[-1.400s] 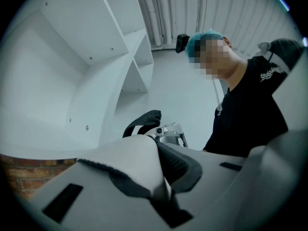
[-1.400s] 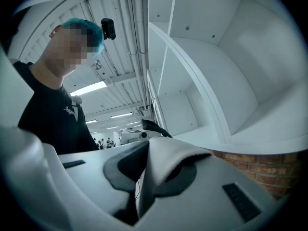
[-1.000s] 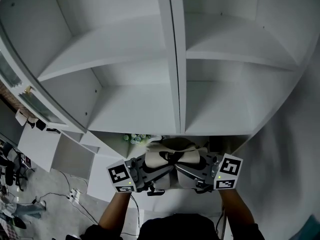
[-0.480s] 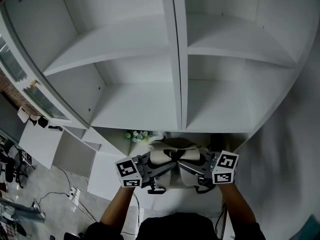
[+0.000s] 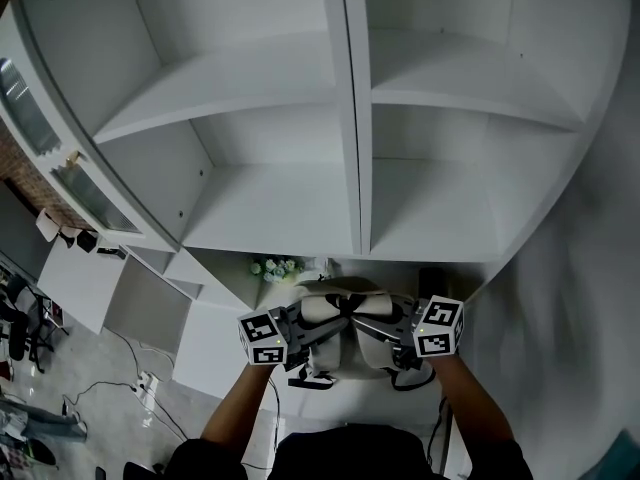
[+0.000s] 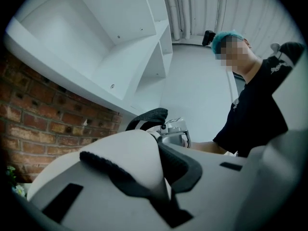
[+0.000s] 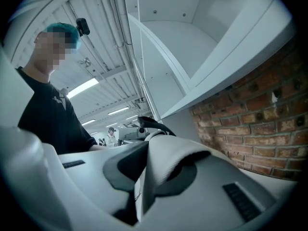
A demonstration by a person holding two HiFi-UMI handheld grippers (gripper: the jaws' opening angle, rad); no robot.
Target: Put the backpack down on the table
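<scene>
We hold the backpack (image 5: 340,313) between both tools. The left tool (image 5: 318,334) and the right tool (image 5: 372,332) are each pinched tight on a fold of its pale fabric. It hangs just below the white shelves (image 5: 270,218), over the counter (image 5: 345,400) — whether it touches, we cannot tell.

The cream backpack (image 5: 322,310) (black handle and trim) is pinched by its fabric on both sides.

I log a white shelf unit (image 5: 350,168) with open compartments across most of the head view. A small green-and-white cluster (image 5: 275,267) sits just below its lowest shelf; I cannot tell what it is. Cables (image 5: 108,388) lie on the floor at left. A brick wall (image 7: 260,124) runs beneath the shelving.
</scene>
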